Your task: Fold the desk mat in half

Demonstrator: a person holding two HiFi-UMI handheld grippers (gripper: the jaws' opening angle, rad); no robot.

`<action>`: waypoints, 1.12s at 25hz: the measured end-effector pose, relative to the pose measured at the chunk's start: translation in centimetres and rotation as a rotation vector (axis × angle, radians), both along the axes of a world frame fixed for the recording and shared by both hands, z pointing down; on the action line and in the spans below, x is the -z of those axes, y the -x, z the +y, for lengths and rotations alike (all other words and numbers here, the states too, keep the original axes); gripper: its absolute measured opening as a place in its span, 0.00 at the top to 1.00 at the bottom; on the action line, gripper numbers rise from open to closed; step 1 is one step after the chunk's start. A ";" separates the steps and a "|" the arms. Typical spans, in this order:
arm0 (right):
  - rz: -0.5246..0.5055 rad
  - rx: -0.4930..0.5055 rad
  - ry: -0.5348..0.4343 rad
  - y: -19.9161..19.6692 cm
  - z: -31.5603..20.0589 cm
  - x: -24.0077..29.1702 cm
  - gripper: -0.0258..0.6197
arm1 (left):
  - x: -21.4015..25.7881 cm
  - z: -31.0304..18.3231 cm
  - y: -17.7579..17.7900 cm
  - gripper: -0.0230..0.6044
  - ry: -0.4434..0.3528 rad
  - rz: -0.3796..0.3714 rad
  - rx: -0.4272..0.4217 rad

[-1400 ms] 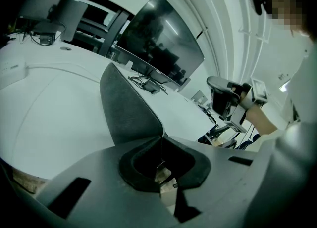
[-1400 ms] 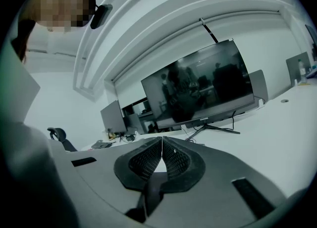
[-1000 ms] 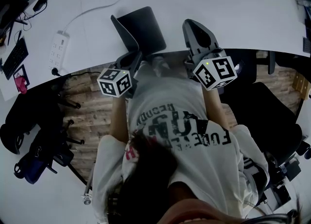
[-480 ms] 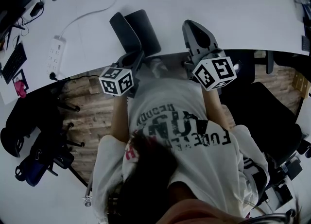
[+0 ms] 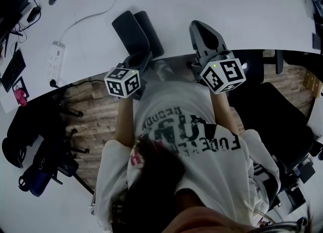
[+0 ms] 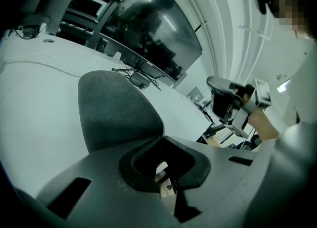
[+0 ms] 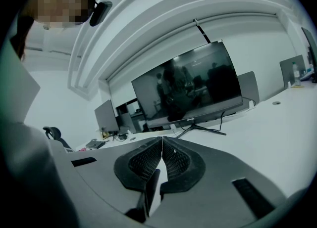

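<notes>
So, the desk mat lies on the white desk, off to the right of the power strip. It's partly doubled, with one dark flap standing up and curling over the rest. The left gripper is also right of the power strip. Its jaws are pressed together on the mat's near edge, as far as I can tell: in the left gripper view the textured sheet rises straight out of the seam between them. The right gripper is further right of the power strip, past the mat, closed up with nothing in it.

Handling-wise, I'd guess the mat is light, floppy and a bit grippy, nothing fragile. Pinch it at a corner or along the edge. A thin edge can slip out, so a second hold at the other corner would keep the fold square.
</notes>
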State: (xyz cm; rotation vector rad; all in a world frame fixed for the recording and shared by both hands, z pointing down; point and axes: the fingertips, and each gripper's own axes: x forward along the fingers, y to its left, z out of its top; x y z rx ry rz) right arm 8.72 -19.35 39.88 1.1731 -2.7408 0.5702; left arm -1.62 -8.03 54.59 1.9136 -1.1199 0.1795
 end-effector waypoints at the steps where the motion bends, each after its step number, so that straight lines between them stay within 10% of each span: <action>1: 0.001 -0.002 0.001 -0.1 0.0 0.0 0.96 | 0.0 -0.1 -0.2 0.94 0.001 0.002 -0.004; 28: -0.005 -0.060 0.037 -3.3 0.7 -1.1 0.96 | -3.1 -3.0 -6.2 0.94 0.087 -0.071 -0.087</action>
